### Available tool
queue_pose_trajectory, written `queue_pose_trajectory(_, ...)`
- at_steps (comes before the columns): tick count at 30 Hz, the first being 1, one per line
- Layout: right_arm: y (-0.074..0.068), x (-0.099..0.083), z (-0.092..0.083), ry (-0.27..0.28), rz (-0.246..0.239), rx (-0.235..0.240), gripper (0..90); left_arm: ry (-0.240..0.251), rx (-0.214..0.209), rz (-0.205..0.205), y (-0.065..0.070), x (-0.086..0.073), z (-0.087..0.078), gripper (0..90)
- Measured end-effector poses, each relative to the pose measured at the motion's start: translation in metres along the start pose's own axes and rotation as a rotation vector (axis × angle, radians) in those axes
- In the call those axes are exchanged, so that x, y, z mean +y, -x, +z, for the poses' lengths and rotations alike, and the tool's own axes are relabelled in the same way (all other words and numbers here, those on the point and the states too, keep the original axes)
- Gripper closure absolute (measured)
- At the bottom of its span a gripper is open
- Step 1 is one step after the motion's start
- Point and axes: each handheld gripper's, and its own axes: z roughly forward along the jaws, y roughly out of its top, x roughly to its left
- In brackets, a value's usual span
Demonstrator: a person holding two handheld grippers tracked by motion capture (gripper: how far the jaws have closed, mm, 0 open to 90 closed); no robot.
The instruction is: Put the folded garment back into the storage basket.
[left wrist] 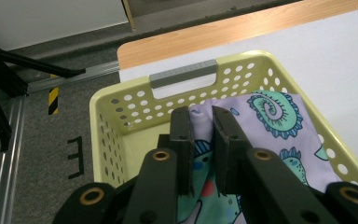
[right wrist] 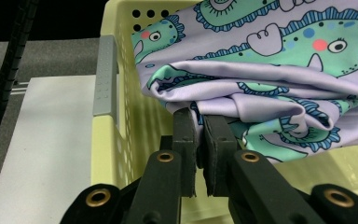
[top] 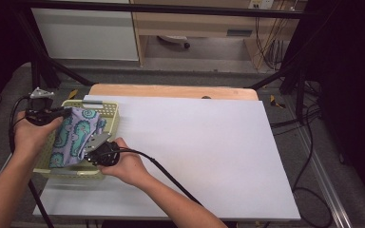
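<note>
Two tools grip one piece of cloth over a basket at the left end of the surface. The cloth (top: 73, 135) is lilac, printed with teal cartoon creatures, and it lies bunched and folded across the pale yellow perforated basket (top: 111, 111), partly inside it and partly draped over its near-left rim. The basket stands on the white surface (top: 195, 152), whose far edge shows bare wood, and it has a grey handle on its far wall.

On the left, the left tool (top: 66, 113) comes in over the basket's left rim; in the left gripper view its black jaws are pressed together on a fold of the cloth, the fabric squeezed up between the pads (left wrist: 182, 135). The left hand (top: 33, 135) holds that tool just outside the basket.

At the basket's near-right corner, the right tool (top: 86, 151) pinches the cloth too: in the right gripper view its jaws stand nearly together with a lower fold of the fabric caught between the tips, beside the basket's wall. The right hand (top: 126, 166) rests over the surface just near of the basket, its cable trailing toward the near right.
</note>
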Motion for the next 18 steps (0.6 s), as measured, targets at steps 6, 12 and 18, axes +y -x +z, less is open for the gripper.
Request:
queue_pose_trajectory(6,0.0004,-0.0003,0.0006,-0.003,0.003,-0.002,85.1,0.005,0.000,0.006,0.0023,0.0022,0.0010,79.6)
queue_pose_trajectory(12,0.0023,-0.0016,0.0019,-0.006,0.005,-0.008,85.0,0.002,-0.001,0.010,0.0035,0.0004,0.0045,79.6)
queue_pose_trajectory(18,0.0024,-0.0025,0.0034,-0.009,0.007,-0.009,85.0,0.000,-0.001,0.003,0.0023,-0.0028,0.0074,79.6)
